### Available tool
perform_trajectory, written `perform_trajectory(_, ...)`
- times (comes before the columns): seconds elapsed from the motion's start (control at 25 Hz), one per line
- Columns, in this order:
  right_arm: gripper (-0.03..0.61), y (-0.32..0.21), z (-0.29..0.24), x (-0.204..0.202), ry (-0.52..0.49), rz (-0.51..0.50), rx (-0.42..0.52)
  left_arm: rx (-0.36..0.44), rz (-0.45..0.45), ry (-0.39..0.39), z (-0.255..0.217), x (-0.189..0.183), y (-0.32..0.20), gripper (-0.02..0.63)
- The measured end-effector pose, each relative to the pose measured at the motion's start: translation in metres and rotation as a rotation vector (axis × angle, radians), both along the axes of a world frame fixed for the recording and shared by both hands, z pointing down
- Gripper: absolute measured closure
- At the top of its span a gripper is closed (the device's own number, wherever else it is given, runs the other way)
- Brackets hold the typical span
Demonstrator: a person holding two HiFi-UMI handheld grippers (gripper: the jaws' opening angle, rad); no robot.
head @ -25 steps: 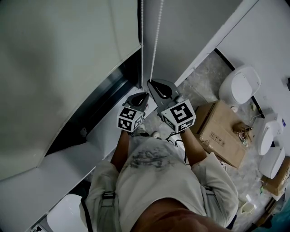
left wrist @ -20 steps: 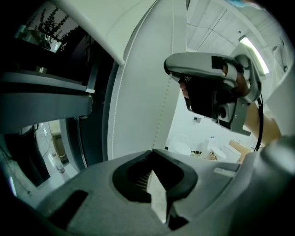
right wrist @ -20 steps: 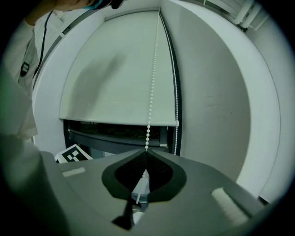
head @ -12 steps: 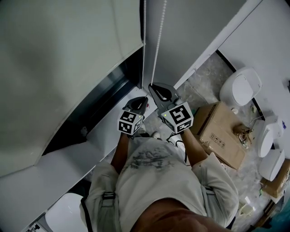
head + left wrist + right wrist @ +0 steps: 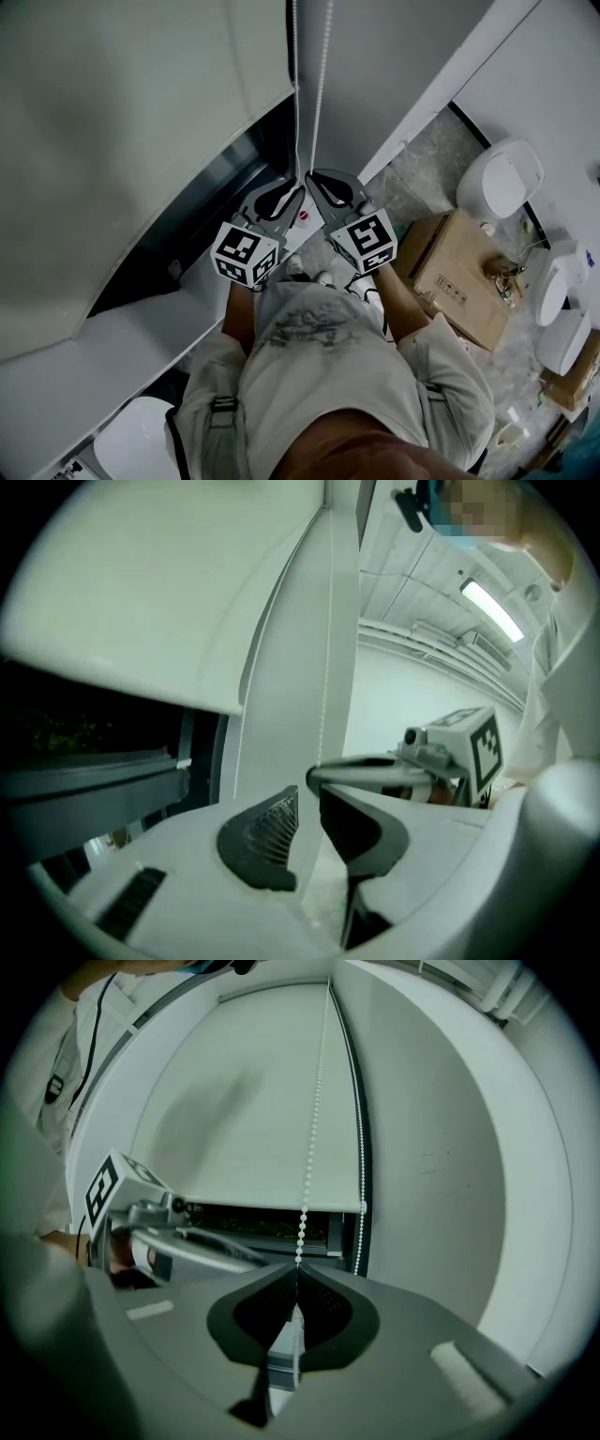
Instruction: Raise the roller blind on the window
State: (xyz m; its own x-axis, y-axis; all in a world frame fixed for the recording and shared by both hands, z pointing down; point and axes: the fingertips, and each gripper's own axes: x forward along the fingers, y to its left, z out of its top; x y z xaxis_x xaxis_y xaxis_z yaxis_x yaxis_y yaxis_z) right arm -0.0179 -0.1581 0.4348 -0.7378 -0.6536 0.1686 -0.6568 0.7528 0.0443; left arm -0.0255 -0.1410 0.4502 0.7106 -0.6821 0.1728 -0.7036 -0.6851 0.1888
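Room: speckled floor [image 5: 422, 159] by a white wall [image 5: 544, 66], with a cardboard box [image 5: 459, 272] and a white domed object [image 5: 497, 178] on the floor. A white window sill [image 5: 122, 328] runs under the window. A ceiling light strip [image 5: 492, 611] shows in the left gripper view.

Roller blind [image 5: 253, 1101] covers most of the window. Its bottom edge lies level, with a dark strip of open window below it.

Bead chain [image 5: 314, 1119] hangs at the blind's right edge, long axis vertical, in two strands side by side running top to bottom.

Right gripper [image 5: 298, 1269]: jaws brought together on one strand of the chain. The beads enter at the tips and continue down between the pads.

Left gripper [image 5: 307, 794]: jaws apart by a narrow gap, nothing clamped. A chain strand hangs just above that gap; whether it passes into it cannot be told.

In the head view the two grippers sit just beside each other at the foot of the chain, above the sill.
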Motion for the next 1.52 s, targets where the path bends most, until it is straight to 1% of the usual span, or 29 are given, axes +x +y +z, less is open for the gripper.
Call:
perform_trajectory(0.12,0.568,0.0,0.0,0.0,0.002,-0.002,0.003,0.075,0.009,0.011,-0.039,0.003,-0.004,0.531)
perform_trajectory(0.36,0.568,0.0,0.0,-0.001,-0.003,-0.004,0.002,0.198,0.026,0.022,-0.097,0.014,-0.011,0.525)
perform_trajectory(0.64,0.568,0.001,0.001,-0.003,0.001,-0.009,0.002,0.306,0.032,0.025,-0.147,0.022,-0.023,0.525)
perform_trajectory(0.76,0.568,0.0,-0.001,-0.003,-0.001,-0.01,0.003,0.342,0.026,0.013,-0.163,0.023,-0.029,0.535)
perform_trajectory(0.84,0.568,0.0,-0.001,-0.004,-0.002,-0.01,0.004,0.361,0.022,-0.009,-0.169,0.024,-0.032,0.57)
perform_trajectory(0.88,0.568,0.001,0.0,-0.005,-0.002,-0.01,0.005,0.365,0.024,-0.019,-0.17,0.025,-0.031,0.59)
perform_trajectory(0.96,0.568,0.002,0.001,-0.006,-0.002,-0.009,0.006,0.364,0.031,-0.03,-0.17,0.025,-0.028,0.603)
perform_trajectory(1.24,0.568,-0.002,0.006,-0.005,-0.001,-0.001,0.0,0.344,0.034,-0.042,-0.163,0.024,-0.03,0.604)
perform_trajectory(1.52,0.568,-0.002,0.034,-0.004,0.036,0.003,-0.045,0.277,0.04,-0.049,-0.135,0.025,-0.031,0.604)
